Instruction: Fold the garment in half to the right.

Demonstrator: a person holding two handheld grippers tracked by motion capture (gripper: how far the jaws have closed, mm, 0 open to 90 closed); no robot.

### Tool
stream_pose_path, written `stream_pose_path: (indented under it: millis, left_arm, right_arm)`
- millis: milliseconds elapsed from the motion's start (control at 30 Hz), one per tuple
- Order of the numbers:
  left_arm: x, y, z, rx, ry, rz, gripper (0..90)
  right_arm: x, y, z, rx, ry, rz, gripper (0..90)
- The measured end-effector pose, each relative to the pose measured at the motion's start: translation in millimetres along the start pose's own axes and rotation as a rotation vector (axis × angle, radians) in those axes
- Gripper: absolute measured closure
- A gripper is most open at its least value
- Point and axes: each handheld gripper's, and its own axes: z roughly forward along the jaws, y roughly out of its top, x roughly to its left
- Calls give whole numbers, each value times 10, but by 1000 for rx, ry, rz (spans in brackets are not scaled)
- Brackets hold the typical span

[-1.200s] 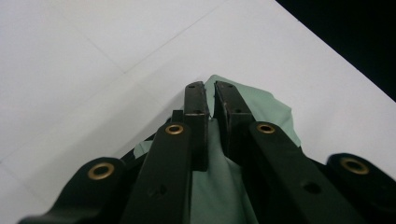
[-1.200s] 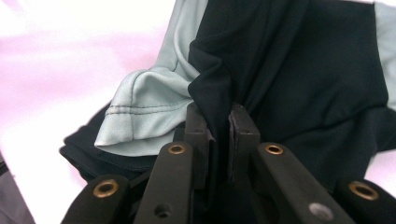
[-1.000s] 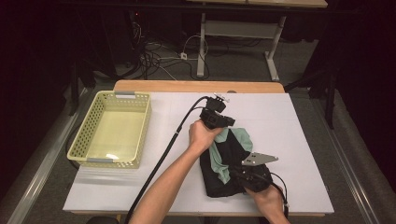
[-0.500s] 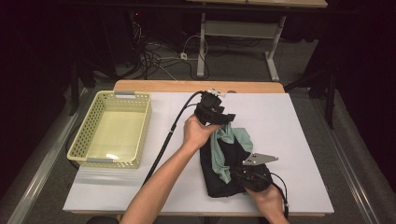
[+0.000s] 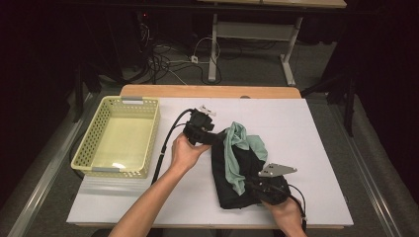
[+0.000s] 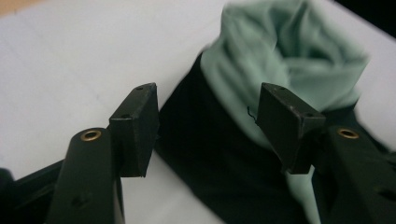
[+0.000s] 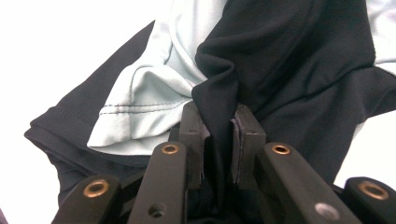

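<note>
Black-and-green garment (image 5: 237, 168) on the white desk (image 5: 316, 133), folding incomplete.
Right hand-held gripper (image 7: 218, 135) pinches a black fold; left hand-held gripper (image 6: 205, 126), jaws just opened, stands spread and empty beside the cloth. 1 yellow basket (image 5: 94, 148) awaits; final folds and transfer remain.

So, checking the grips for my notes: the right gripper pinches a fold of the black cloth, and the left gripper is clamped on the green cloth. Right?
Not quite. The left gripper is open: the left gripper view shows its pads apart, not pressing on the green cloth. The right gripper does pinch a fold of the black cloth.
</note>
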Motion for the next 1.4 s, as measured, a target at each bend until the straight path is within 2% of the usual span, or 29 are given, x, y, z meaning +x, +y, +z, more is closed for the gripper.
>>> stream_pose_path:
  millis: [67, 100, 133, 200, 233, 333, 467, 567, 767, 800, 867, 900, 967, 1000, 1167, 1267, 1300, 1333, 1367, 1400]
  left_arm:
    - [7, -101, 32, 33, 6, 1, 374]
    - [7, -101, 32, 33, 6, 1, 370]
    - [-1, -208, 66, 56, 0, -2, 370]
    - [-23, -314, 109, 89, 7, 16, 370]
    - [-23, -314, 109, 89, 7, 16, 370]
    - [-88, -515, 182, 115, -7, 14, 371]
    - [-126, -622, 224, 128, -25, 1, 368]
    - [-155, -681, 239, 117, -43, -15, 363]
    - [-268, -749, 282, 122, -76, -5, 355]
    - [-306, -781, 296, 127, -78, 2, 355]
    - [-318, -796, 301, 132, -81, 6, 355]
    - [-344, -822, 306, 129, -89, 2, 353]
    - [-358, -833, 307, 127, -94, -1, 354]
    - [-373, -842, 308, 128, -97, 1, 356]
    - [-425, -872, 322, 125, -106, 2, 370]
    - [-451, -895, 339, 118, -115, 13, 442]
    - [-465, -899, 348, 115, -116, 19, 442]
    - [-489, -901, 362, 109, -133, 23, 514]
    - [-489, -901, 362, 109, -133, 23, 555]
    - [-504, -905, 371, 104, -138, 40, 606]
  right_arm:
    - [-7, -1, -14, 0, 2, -1, 770]
    - [-7, -1, -14, 0, 2, -1, 770]
    - [-18, -3, -24, 4, 10, 1, 755]
    - [-31, -3, -36, 12, 19, 5, 731]
    - [-31, -3, -36, 12, 19, 5, 731]
    - [-52, 1, -70, 13, 24, 7, 699]
    - [-62, -10, -104, 5, 24, 3, 669]
    - [-73, -41, -147, 8, 14, -1, 616]
    - [-131, -96, -318, -33, 7, 20, 581]
    - [-161, -116, -383, -45, -5, 33, 584]
    - [-181, -129, -405, -47, -16, 34, 586]
    - [-234, -155, -428, -43, -43, 39, 595]
    - [-263, -168, -427, -37, -54, 47, 602]
    - [-330, -187, -400, -19, -72, 59, 615]
    - [-430, -206, -301, 19, -78, 89, 639]
    - [-452, -199, -191, 49, -62, 93, 679]
    - [-452, -199, -191, 49, -62, 93, 679]
    - [-435, -189, -124, 71, -48, 81, 725]
    - [-435, -189, -124, 71, -48, 81, 725]
    - [-401, -173, -84, 83, -42, 70, 768]
